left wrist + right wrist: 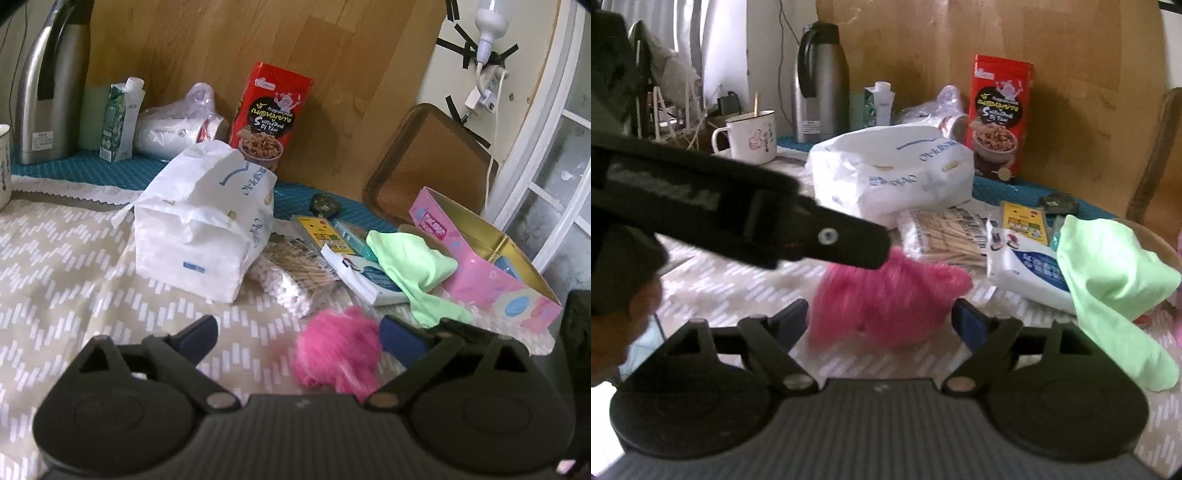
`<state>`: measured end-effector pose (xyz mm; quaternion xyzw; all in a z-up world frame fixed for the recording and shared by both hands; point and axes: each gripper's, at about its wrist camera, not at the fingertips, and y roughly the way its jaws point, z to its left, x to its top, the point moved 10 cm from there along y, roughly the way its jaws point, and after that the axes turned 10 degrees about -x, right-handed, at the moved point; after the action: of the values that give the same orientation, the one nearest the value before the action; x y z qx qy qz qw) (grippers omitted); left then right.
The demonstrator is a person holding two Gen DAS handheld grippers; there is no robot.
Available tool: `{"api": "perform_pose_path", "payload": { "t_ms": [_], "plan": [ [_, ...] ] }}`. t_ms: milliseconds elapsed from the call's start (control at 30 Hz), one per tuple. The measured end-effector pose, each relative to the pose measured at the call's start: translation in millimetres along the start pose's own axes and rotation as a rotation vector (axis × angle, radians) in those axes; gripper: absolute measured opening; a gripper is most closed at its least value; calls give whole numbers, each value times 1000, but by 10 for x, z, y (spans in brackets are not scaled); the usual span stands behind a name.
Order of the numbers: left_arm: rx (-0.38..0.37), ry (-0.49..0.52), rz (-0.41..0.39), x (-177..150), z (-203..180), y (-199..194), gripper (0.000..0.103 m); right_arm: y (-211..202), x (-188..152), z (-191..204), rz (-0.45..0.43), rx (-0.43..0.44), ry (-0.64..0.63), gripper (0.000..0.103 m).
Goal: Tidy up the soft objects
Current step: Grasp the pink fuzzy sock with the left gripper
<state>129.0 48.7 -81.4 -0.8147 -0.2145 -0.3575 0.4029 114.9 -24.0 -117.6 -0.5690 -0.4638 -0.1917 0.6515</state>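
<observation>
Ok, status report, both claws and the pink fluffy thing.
Left claw open, right claw open. Pink pompom loose on the cloth between right claw's fingers, unheld. Left claw's body crosses right view.

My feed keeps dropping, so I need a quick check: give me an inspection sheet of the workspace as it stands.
Surface: beige patterned cloth, rumpled, teal mat behind.
Job's things: pink fluffy ball on the cloth; green cloth draped over a white packet.
Clutter: white bag, cotton swabs, red snack box, open pink tin, thermos, mug.
Grippers: left gripper open, ball by its right finger; right gripper open, ball between the fingers, not pressed.
Cables: white cord and adapters on the wall.
Surroundings: wooden board, taped wall.
</observation>
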Motion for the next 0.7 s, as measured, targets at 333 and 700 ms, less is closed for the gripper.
{"api": "perform_pose_path", "payload": {
  "t_ms": [333, 700],
  "plan": [
    [46, 28, 16, -56, -25, -14, 91, -59, -49, -48, 1, 26, 27, 89],
    [9, 67, 41, -145, -195, -16, 80, -91, -59, 77, -1, 35, -6, 66]
  ]
}}
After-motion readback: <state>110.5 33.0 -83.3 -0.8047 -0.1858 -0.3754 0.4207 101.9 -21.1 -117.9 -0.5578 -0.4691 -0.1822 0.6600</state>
